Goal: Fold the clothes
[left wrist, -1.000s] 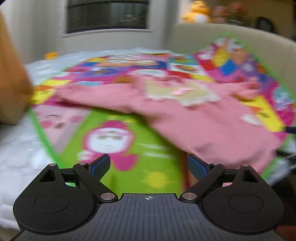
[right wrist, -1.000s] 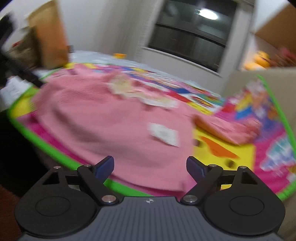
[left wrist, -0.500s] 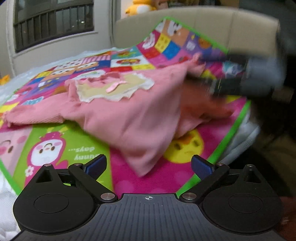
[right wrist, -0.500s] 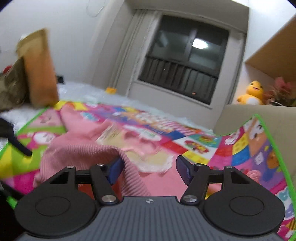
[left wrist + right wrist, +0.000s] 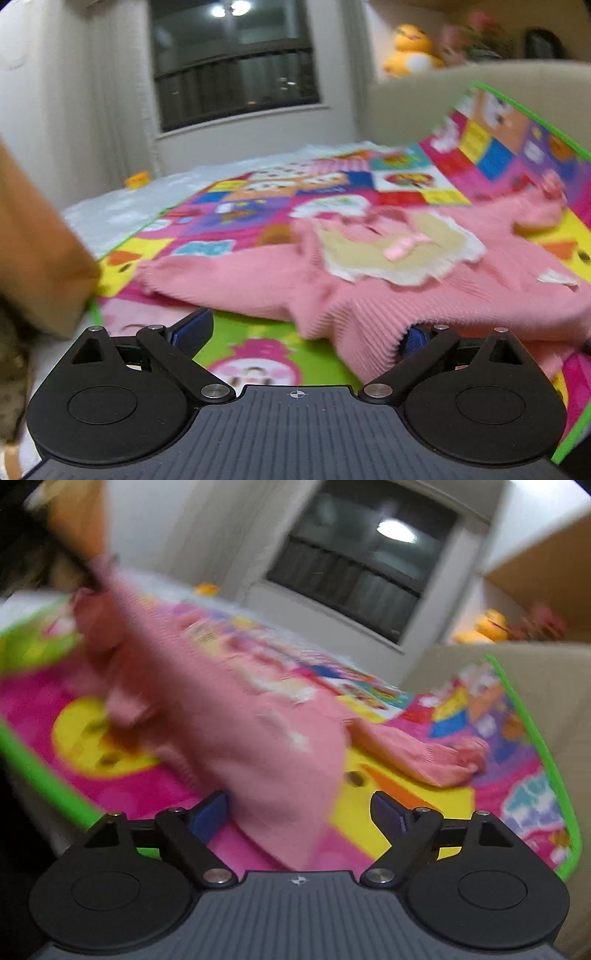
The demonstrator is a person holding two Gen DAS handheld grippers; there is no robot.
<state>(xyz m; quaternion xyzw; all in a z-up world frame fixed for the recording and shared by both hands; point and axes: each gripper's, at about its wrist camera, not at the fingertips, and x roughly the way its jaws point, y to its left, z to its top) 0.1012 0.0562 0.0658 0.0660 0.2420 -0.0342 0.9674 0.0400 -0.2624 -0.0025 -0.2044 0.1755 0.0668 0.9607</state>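
In the left wrist view we see a brown cardboard box (image 5: 40,254) at the far left edge. The left claw (image 5: 303,334) stands wide open; its right blue finger (image 5: 415,339) is tucked under the ribbed hem of the pink ribbed-knit sweater (image 5: 388,291), while its left finger is clear of the cloth, so it grips nothing. The sweater lies spread on the multicoloured cartoon-print play mat (image 5: 258,354), cream lace collar with pink bow (image 5: 399,247) facing up, one sleeve extended left.

In the right wrist view the image is blurred. The right claw (image 5: 299,812) is also wide open; the sweater's body (image 5: 258,738) passes between its fingers, unclamped. One sleeve (image 5: 424,753) lies to the right on the mat (image 5: 517,805). A dark barred window (image 5: 354,568) and a yellow plush toy (image 5: 484,627) stand behind.
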